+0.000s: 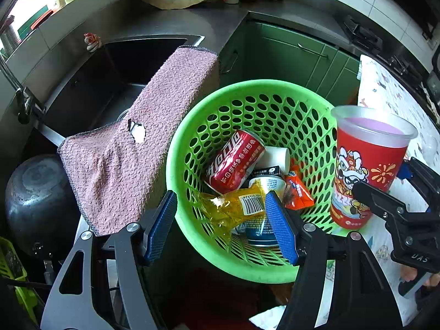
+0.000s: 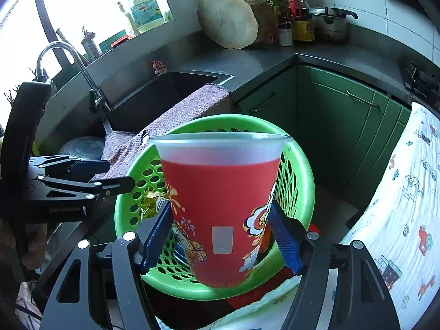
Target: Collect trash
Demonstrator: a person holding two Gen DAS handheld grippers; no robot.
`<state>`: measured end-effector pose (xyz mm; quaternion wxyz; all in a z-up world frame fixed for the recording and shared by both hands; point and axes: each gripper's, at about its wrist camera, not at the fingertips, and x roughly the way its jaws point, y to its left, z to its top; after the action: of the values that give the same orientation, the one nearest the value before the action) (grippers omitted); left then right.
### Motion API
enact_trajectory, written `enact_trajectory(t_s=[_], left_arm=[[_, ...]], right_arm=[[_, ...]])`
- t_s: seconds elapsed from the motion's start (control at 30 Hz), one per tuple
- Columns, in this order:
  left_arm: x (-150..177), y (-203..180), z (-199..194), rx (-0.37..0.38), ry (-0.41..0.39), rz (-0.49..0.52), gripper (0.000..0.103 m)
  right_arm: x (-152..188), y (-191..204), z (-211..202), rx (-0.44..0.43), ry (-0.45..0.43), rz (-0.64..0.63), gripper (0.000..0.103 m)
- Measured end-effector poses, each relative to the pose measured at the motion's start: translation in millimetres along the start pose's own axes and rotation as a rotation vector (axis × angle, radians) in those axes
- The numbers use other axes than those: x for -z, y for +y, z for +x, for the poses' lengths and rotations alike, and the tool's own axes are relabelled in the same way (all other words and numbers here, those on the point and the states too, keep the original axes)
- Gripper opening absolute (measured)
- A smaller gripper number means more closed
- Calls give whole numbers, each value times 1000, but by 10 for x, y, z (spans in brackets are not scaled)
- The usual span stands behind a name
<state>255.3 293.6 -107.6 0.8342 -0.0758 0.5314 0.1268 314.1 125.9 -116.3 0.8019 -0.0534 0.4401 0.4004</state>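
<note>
Right wrist view: red cup (image 2: 220, 209) hides most of green basket (image 2: 299, 170).

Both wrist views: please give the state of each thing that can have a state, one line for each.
Cup: upright, held by right gripper beside the basket.
Basket: upright, holds trash.
Can: lying in the basket.
Left gripper: open, empty, above the basket.
Towel: draped over the sink edge, has a hole.

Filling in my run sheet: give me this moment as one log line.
stage: cup to basket | right tongs: gripping red cup | left tongs: open, empty, over green basket | basket: can, wrappers
</note>
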Motion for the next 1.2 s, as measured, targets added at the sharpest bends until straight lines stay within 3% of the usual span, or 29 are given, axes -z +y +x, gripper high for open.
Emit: enact_trajectory(t_s=[0.7,1.13,1.2], left_arm=[[159,-214,524,12,125,165,66],[127,-383,879,-66,179,292,66],[130,-424,912,-102,172,317,57]], right_arm=[[97,-107,-224,10,-21,2,72],[170,-232,-374,35,-29,31,73],[187,-272,-403,42,-32,41,73]])
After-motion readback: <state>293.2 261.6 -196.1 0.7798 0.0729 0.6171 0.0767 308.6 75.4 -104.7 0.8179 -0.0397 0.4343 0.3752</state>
